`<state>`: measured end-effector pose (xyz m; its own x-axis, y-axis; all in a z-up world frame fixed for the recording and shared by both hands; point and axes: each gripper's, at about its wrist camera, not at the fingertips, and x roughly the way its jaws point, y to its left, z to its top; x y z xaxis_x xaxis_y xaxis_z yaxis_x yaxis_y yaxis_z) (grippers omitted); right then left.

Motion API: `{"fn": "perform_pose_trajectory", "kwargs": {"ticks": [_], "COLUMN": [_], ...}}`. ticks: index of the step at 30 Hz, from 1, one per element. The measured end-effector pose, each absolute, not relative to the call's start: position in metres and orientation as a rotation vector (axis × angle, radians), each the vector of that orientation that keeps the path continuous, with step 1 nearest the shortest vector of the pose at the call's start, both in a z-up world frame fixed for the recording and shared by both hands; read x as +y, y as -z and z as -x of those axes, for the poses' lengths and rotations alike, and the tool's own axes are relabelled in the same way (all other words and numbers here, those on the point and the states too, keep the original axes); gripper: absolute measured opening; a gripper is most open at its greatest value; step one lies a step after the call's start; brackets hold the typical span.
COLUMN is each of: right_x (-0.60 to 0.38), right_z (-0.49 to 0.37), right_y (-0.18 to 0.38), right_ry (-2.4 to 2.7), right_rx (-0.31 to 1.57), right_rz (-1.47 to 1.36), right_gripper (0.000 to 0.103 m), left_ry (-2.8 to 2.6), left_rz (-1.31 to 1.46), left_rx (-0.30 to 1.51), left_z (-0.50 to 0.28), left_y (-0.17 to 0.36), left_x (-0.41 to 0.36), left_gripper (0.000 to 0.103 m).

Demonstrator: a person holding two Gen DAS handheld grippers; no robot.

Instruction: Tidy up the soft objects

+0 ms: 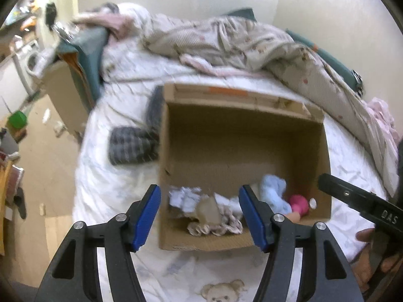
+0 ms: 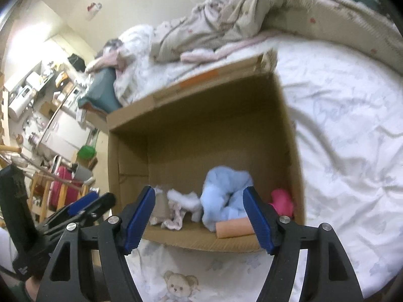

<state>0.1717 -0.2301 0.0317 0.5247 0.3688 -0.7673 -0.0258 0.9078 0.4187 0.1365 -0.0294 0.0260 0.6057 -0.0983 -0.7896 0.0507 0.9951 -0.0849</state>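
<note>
Cardboard box (image 1: 241, 151): stands open-topped on the bed (image 1: 113, 188); its long axis runs away from both cameras, toward the crumpled quilt (image 1: 226, 42).
Box contents: all piled at the near end; the far half of the floor is bare.
Light-blue plush cloth (image 2: 226, 196): lies crumpled right of centre.
Peach roll (image 2: 234, 229): lies flat along the near wall, long axis crosswise to the box.
Pink soft toy (image 2: 282, 201): in the near right corner.
White and patterned cloths (image 1: 214, 214): near left part.
Left tool (image 1: 200, 217): released, jaws apart above the near rim, nothing between the pads.
Right tool (image 2: 199, 219): released, likewise free of any item.
Plaid folded cloth (image 1: 131, 148): on the bed, just left of the box.
Open room: bare sheet to the right of the box.
</note>
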Motion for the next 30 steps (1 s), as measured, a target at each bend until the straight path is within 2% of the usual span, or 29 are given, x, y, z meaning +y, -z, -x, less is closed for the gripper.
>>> {"fn": "perform_pose_trajectory", "kwargs": {"ticks": [5,8,9,10,11,14,16,19,30], "right_x": [-0.233,-0.236,-0.235,-0.235,-0.234,-0.236,-0.236,-0.232,-0.218], "right_z": [-0.156,-0.145,-0.142,-0.139,-0.136,-0.126,-0.122,-0.114,-0.088], "right_y": [-0.056,-0.064,-0.067,-0.069,-0.071,-0.070,-0.067,-0.066,-0.061], "right_ry": [-0.202,-0.192,-0.186,-0.177,-0.172,-0.170,-0.156,-0.121,-0.093], "right_rx": [0.900,0.872,0.864,0.855,0.843,0.835,0.838,0.822,0.826], "right_rz": [-0.325,-0.307,-0.294,-0.277,-0.264,-0.282,-0.294,-0.271,-0.179], "right_gripper": [0.091,0.092,0.093,0.097,0.101,0.102,0.103,0.103,0.103], "left_ry": [0.073,0.058,0.057,0.054,0.047,0.060,0.067,0.054,0.069], "left_rz": [0.023,0.039,0.043,0.041,0.034,0.024,0.036,0.022,0.043], "left_rx": [0.842,0.809,0.803,0.803,0.805,0.809,0.822,0.814,0.814], "left_z": [-0.125,-0.116,-0.112,-0.109,-0.104,-0.089,-0.081,-0.071,-0.050], "left_y": [-0.048,-0.058,-0.060,-0.061,-0.061,-0.061,-0.059,-0.059,-0.057], "left_x": [-0.021,-0.013,-0.011,-0.010,-0.009,-0.008,-0.005,-0.004,-0.003], "left_gripper": [0.061,0.062,0.065,0.074,0.078,0.085,0.096,0.101,0.102]}}
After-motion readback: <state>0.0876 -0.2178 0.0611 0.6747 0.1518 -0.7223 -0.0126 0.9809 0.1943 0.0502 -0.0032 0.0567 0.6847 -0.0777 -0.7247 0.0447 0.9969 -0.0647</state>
